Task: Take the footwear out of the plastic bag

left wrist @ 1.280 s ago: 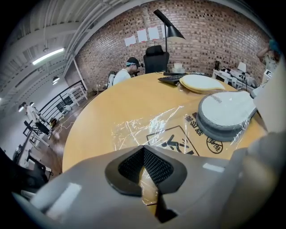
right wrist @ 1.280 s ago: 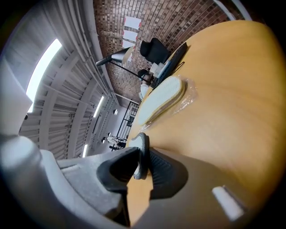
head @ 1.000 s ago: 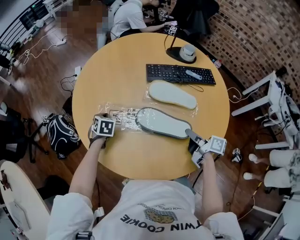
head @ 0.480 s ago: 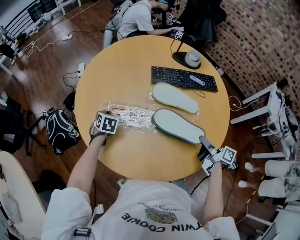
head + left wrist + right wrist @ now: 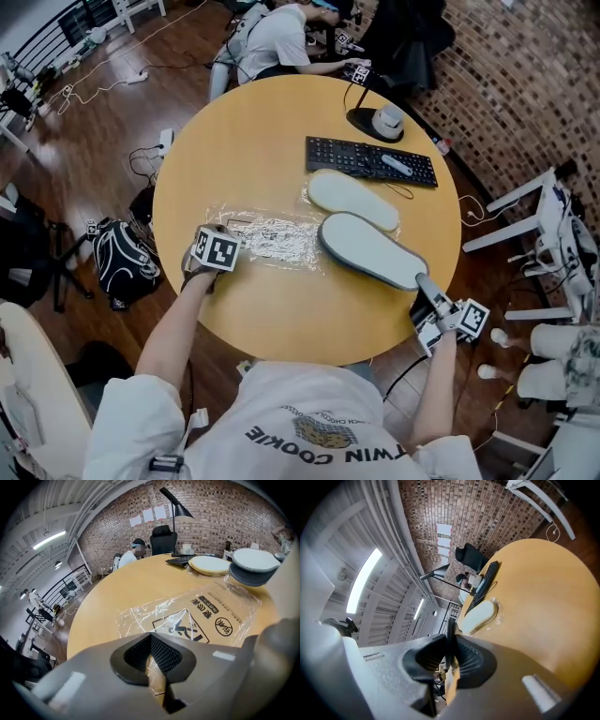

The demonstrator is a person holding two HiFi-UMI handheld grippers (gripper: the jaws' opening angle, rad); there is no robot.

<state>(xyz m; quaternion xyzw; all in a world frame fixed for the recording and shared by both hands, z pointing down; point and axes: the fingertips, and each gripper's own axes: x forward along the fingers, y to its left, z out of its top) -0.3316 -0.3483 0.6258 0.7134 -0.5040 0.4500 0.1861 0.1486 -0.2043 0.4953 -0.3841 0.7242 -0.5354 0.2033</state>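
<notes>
A clear plastic bag (image 5: 272, 237) with black print lies flat on the round wooden table (image 5: 244, 141). My left gripper (image 5: 214, 265) is shut on the bag's left end; in the left gripper view the film (image 5: 197, 613) runs in between the closed pads. My right gripper (image 5: 424, 284) is shut on the heel edge of a grey-rimmed slipper (image 5: 370, 250), which is clear of the bag and hangs over the table's right front edge. In the right gripper view the slipper's thin dark edge (image 5: 451, 637) is clamped between the pads. A second, white slipper (image 5: 352, 199) lies behind it.
A black keyboard (image 5: 370, 161) and a lamp base (image 5: 377, 120) sit at the far side of the table. A seated person (image 5: 272, 42) is beyond it. A black bag (image 5: 122, 262) and cables lie on the floor at left, white furniture at right.
My right gripper has drawn the grey slipper to the right, out of the bag's open end and past the table edge. The left gripper has kept the bag pinned in place.
</notes>
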